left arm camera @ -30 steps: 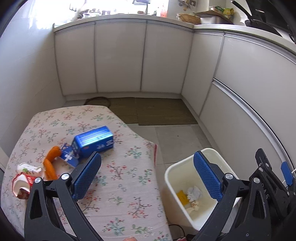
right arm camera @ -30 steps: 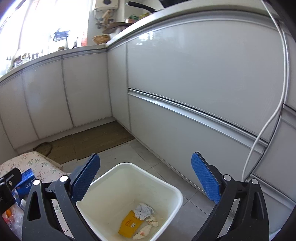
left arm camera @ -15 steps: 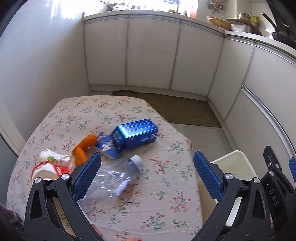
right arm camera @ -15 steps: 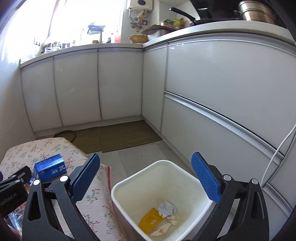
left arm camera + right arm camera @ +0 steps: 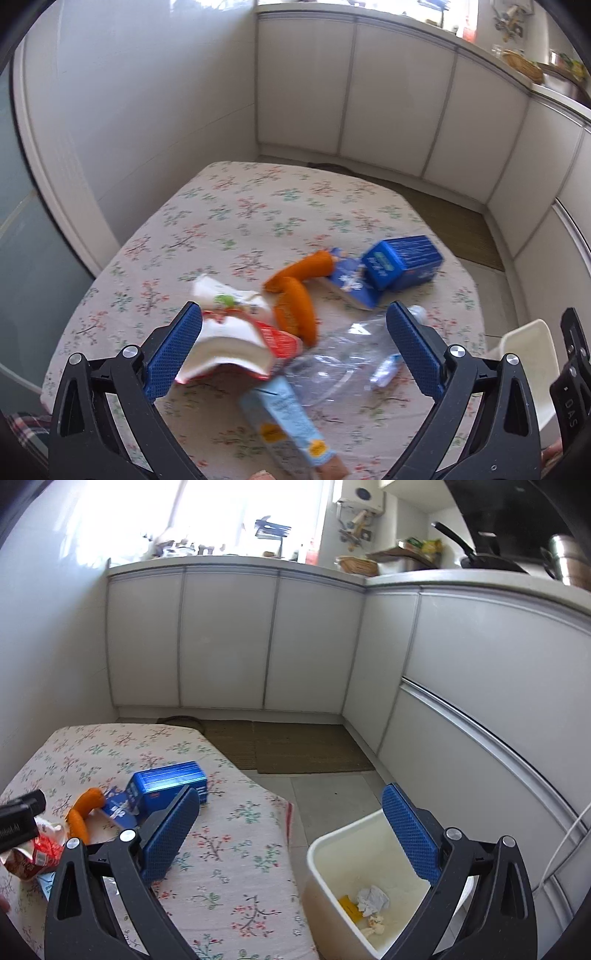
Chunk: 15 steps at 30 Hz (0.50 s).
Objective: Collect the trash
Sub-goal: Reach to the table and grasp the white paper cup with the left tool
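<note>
Kitchen corner, floral-cloth counter (image 5: 258,206). Trash heaped near front edge: clear plastic bottle (image 5: 347,354), light, crushable, slippery; grip at neck. Blue carton (image 5: 402,262), stiff. Left gripper (image 5: 291,350) fingers spread, empty; right gripper (image 5: 291,834) likewise. Bin (image 5: 343,853) beside counter. Versus second ago: left view swung from bin onto heap.

— What is getting lost in the left wrist view?
— Motion blur is smearing the red-and-white carton (image 5: 236,343); its print is staying unreadable. The light blue tube (image 5: 291,424) is running off the bottom edge.
— And the bin (image 5: 332,853)?
— The right hand-held gripper (image 5: 291,834) is covering its near right corner.
</note>
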Available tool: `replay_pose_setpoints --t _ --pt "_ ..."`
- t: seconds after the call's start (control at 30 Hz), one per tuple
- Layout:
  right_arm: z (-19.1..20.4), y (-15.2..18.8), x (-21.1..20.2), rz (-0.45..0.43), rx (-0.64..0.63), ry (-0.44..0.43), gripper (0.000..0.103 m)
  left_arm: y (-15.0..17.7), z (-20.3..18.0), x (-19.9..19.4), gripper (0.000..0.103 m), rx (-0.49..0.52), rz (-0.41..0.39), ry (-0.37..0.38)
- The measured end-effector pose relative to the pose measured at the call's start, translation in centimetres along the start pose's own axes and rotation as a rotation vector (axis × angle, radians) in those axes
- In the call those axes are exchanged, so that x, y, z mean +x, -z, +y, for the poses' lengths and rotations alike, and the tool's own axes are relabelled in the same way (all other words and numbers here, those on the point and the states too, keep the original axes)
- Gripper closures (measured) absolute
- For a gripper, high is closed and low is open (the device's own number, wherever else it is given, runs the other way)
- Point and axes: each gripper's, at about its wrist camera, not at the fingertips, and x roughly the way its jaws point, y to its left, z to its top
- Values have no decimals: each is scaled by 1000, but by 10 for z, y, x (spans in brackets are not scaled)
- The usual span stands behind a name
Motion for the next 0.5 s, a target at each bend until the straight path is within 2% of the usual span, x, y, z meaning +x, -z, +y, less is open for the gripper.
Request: replay_pose_setpoints --t 0.1,0.17,0.2,0.27,0.4,0.5 --pt "12 2 -2 -1 -41 -12 7 -9 31 18 7 -37 74 14" --pt "19 4 -1 4 -71 -12 7 -16 49 36 7 -74 151 68" --pt "22 5 -1 8 -84 -12 7 -20 61 50 7 -98 215 108" --pt "26 7 0 20 -96 -11 7 -22 77 65 7 -126 280 159" --pt "33 11 9 65 -110 -19 7 -16 103 81 7 -176 312 193" --pt "43 17 15 91 -147 -24 7 -10 116 94 8 -231 341 248"
